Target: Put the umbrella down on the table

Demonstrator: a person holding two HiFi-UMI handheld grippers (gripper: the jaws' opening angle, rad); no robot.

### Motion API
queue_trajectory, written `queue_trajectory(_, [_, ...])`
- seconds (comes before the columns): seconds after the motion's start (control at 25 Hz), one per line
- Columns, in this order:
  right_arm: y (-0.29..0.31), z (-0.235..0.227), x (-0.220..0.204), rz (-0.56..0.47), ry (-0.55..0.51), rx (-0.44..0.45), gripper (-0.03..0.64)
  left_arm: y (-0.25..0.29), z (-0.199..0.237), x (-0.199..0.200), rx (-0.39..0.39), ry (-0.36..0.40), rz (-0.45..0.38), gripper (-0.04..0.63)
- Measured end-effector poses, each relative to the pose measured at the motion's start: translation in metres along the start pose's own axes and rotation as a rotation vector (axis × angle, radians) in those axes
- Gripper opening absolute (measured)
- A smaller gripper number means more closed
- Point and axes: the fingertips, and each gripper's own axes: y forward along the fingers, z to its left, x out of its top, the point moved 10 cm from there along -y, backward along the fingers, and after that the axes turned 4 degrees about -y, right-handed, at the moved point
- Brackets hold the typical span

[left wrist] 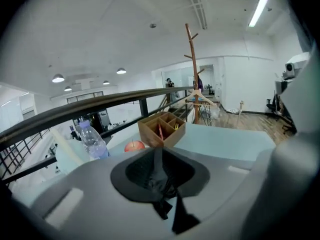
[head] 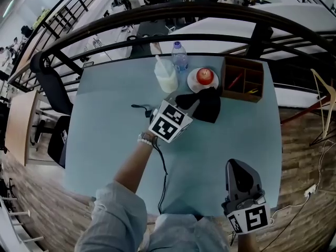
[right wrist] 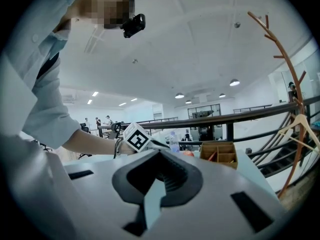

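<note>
A folded black umbrella [head: 208, 106] is over the back middle of the pale blue table [head: 110, 140], just in front of the plate. My left gripper [head: 195, 107] has its tips at the umbrella's left end and its marker cube toward me. In the left gripper view its jaws [left wrist: 159, 180] stand nearly together, with black umbrella fabric and a dangling strap [left wrist: 179, 220] pinched between them. My right gripper [head: 237, 166] hovers near the table's front right edge. In the right gripper view a narrow pale gap shows between its pads [right wrist: 154, 186], with nothing in it.
Behind the umbrella stand a white jug [head: 166, 75], a clear water bottle [head: 179, 55], a plate [head: 192, 83] with a red apple [head: 205, 76], and a wooden organiser [head: 242, 79]. A black cable [head: 163, 168] runs down the table. A black railing [head: 157, 14] borders the far side.
</note>
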Motion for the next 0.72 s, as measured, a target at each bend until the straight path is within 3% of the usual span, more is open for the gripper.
queue_trajectory(0.12, [-0.007,0.0,0.006,-0.016,-0.014,0.014,-0.005,-0.016,-0.012,0.009,0.038,-0.02,-0.078,0.006])
queue_trajectory(0.44, [-0.03,0.0,0.027,-0.082,-0.05,0.03,-0.005,-0.065,-0.052,0.038,0.068,-0.118,-0.193,0.005])
queue_trajectory(0.72, [-0.057,0.0,0.043,-0.136,-0.079,0.051,-0.005,-0.116,-0.096,0.065,0.13,-0.149,-0.281,0.005])
